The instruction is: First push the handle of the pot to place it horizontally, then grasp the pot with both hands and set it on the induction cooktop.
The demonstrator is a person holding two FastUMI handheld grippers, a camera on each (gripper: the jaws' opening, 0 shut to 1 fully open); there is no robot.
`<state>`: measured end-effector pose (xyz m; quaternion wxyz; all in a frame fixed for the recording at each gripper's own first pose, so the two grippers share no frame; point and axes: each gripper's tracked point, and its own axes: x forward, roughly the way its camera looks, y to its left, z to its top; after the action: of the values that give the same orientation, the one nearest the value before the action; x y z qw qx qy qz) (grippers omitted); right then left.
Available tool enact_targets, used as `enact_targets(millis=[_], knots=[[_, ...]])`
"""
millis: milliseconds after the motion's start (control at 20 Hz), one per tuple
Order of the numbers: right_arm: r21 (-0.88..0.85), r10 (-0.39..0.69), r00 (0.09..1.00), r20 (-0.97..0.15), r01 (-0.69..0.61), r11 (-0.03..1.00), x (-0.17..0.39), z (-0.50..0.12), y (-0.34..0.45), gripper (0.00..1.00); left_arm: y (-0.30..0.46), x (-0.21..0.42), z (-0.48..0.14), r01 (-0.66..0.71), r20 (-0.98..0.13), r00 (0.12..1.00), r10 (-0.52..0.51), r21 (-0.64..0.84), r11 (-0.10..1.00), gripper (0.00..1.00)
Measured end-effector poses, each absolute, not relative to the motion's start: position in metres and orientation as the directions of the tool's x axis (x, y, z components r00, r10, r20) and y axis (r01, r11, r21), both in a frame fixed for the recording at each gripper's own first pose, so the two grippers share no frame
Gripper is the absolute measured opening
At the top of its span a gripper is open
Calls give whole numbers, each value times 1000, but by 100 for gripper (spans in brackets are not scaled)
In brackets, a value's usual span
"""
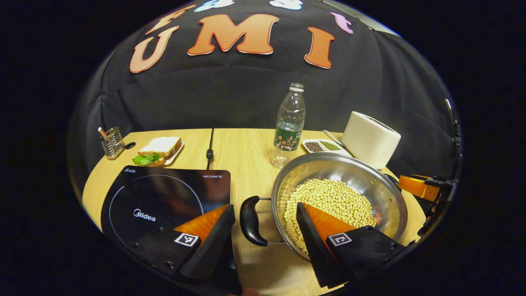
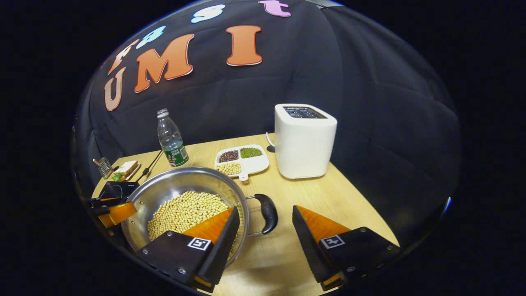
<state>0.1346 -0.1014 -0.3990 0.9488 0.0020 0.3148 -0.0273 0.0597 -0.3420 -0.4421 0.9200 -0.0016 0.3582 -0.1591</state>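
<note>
A steel pot (image 1: 343, 161) full of soybeans (image 1: 331, 197) sits on the wooden table, to the right of the black induction cooktop (image 1: 160, 197). Its near black handle (image 1: 250, 221) lies between the spread fingers of my left gripper (image 1: 265, 230), which is open; one finger hangs over the cooktop, the other over the beans. In the right gripper view the pot (image 2: 185, 172) is at the lower left. Its other black handle (image 2: 268, 213) lies between the fingers of my right gripper (image 2: 265, 234), also open. Neither handle is pinched.
A plastic bottle (image 1: 289, 125), a white toaster (image 2: 304, 139) and a divided dish of beans (image 2: 242, 160) stand behind the pot. A sandwich on a plate (image 1: 160, 150) and a wire utensil holder (image 1: 111, 142) are at the back left. The table edge curves close on the right.
</note>
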Motion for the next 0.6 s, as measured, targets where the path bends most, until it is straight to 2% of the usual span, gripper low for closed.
enact_targets(millis=[100, 150, 350, 450, 500, 600], knots=[[31, -16, 769, -639, 47, 998, 140, -416, -89, 87, -345, 63, -448, 300, -666, 685, -296, -112, 947, 99], [35, -17, 758, -652, 52, 998, 141, -423, -90, 88, -347, 66, -450, 304, -665, 685, -298, -111, 946, 95], [47, -5, 717, -697, 52, 998, 151, -443, -89, 89, -351, 77, -453, 300, -665, 685, -297, -114, 947, 98], [42, -19, 711, -703, 69, 997, 154, -447, -97, 83, -352, 82, -455, 293, -664, 686, -297, -122, 948, 98], [58, -7, 710, -704, 68, 996, 154, -450, -96, 68, -352, 82, -455, 295, -667, 684, -295, -116, 948, 97], [79, 19, 702, -712, 54, 995, 148, -446, -96, 63, -352, 81, -456, 297, -673, 679, -291, -111, 948, 95]])
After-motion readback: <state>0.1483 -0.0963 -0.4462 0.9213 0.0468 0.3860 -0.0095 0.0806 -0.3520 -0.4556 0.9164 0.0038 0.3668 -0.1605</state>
